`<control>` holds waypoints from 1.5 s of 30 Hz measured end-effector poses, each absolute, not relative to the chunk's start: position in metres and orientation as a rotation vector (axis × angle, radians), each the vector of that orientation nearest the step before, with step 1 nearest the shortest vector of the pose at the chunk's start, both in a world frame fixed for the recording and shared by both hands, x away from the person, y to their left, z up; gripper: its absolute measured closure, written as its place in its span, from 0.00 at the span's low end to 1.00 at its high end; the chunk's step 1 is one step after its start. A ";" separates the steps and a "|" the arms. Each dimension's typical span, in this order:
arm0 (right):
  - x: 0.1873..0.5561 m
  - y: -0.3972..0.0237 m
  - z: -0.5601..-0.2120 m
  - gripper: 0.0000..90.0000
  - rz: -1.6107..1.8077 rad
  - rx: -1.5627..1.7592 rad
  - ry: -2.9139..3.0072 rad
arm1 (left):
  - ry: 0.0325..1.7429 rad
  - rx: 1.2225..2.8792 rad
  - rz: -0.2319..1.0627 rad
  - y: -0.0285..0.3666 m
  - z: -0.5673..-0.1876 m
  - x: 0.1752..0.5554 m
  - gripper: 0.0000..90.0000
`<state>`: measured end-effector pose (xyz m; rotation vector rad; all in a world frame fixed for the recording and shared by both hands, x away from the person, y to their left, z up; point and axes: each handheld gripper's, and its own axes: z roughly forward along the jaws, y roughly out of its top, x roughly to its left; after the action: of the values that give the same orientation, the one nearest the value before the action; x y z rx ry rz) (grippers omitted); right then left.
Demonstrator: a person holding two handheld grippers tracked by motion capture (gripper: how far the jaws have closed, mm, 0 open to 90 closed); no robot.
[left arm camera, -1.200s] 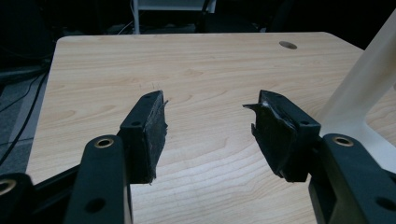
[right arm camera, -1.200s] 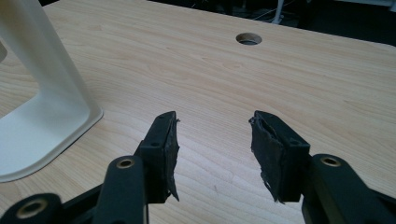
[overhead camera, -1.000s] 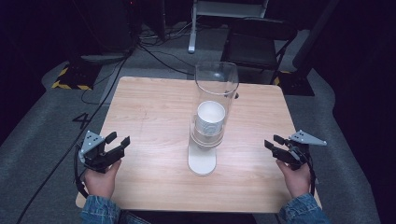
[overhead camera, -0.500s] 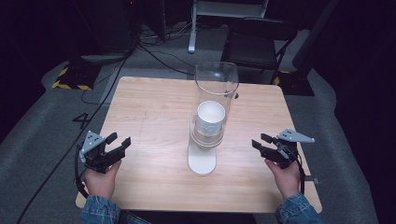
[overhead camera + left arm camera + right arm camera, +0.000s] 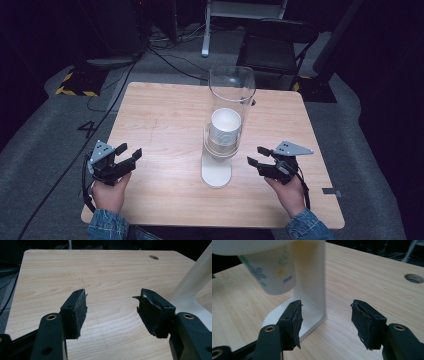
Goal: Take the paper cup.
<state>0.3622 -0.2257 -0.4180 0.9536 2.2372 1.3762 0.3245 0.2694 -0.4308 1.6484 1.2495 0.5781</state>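
Note:
A cup dispenser stands mid-table: a clear tube [image 5: 231, 100] on a white stand with a round base [image 5: 216, 172], and a stack of white paper cups [image 5: 225, 127] inside. In the right gripper view the lowest cup [image 5: 274, 272], printed with flowers, hangs from the stand [image 5: 312, 277]. My right gripper [image 5: 255, 155] [image 5: 325, 312] is right of the base and points at it. Its jaws have just been opening and nothing is between them. My left gripper [image 5: 130, 151] [image 5: 111, 305] hovers over the front left of the table. It too has just been opening, with bare wood between its pads.
The wooden table [image 5: 165, 115] has a cable hole [image 5: 414, 278] at its far right. Behind it on the dark floor are a chair [image 5: 275, 50], cables and a yellow-black striped marker [image 5: 75, 90]. Bare wood lies on both sides of the dispenser.
My right hand has moved left toward the dispenser's base, and its jaws stand a little further apart. The left hand has stayed where it was.

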 end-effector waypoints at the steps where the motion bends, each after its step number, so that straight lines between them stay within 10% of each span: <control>1: 0.362 -0.222 -0.419 0.45 1.384 0.946 2.247 | 1.246 1.650 0.580 0.269 -0.431 0.325 0.44; 45: 0.384 -0.136 -0.442 0.37 1.547 0.762 2.272 | 1.264 1.633 0.564 0.276 -0.436 0.324 0.42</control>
<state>0.3836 -0.1356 -0.4416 0.7615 2.2715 1.5466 0.3236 0.2757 -0.4361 1.6335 1.2641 0.5639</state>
